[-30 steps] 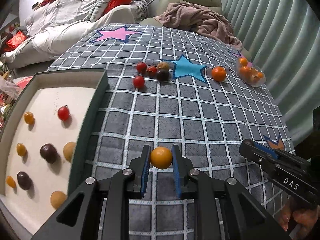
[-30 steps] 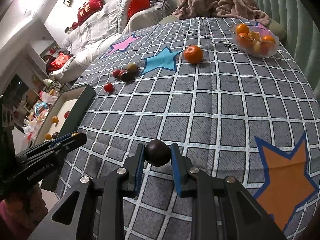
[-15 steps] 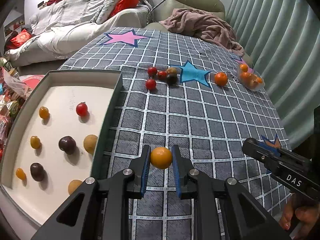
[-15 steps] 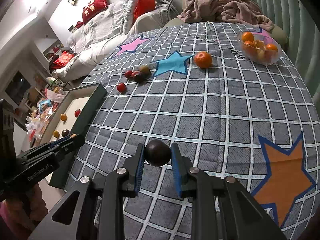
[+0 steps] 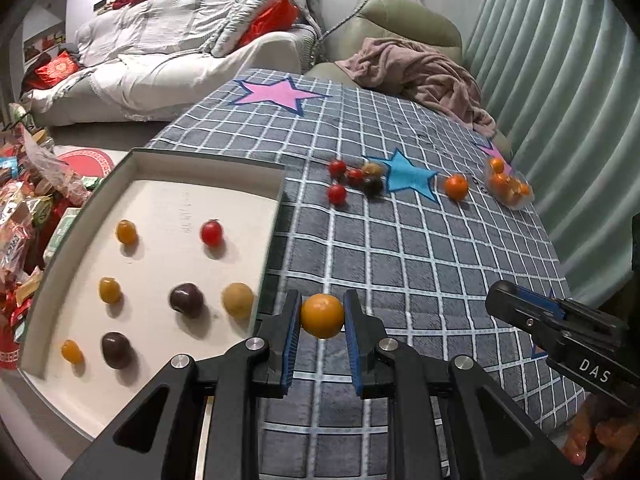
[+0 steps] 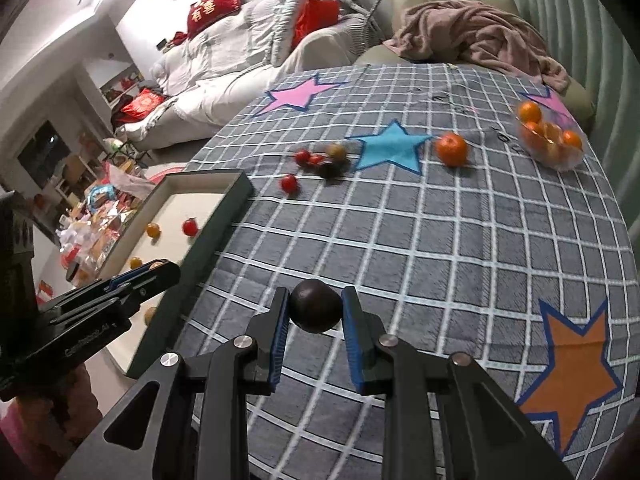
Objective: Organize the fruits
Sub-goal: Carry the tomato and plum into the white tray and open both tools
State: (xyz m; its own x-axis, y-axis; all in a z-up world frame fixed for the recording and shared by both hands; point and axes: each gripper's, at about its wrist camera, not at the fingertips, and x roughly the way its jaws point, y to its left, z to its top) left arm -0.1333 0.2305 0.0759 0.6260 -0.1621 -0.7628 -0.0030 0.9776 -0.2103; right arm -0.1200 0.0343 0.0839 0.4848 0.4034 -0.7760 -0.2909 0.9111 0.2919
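Orange fruit sat pinched in my left tool, a dark plum in the right tool; I judged both needed lowering gently into the tray (no squeezing harder).

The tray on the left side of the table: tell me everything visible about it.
The tray is a shallow rectangular box lid or tray with dark green outer walls and a pale cream, matte floor, like card. It lies flat at the left edge of the checked tablecloth. Eight small fruits sit spaced apart on its floor: three little orange ones, a red tomato, two dark plums, two tan ones. Faint print marks the floor. The left gripper is beside its right wall, not touching.
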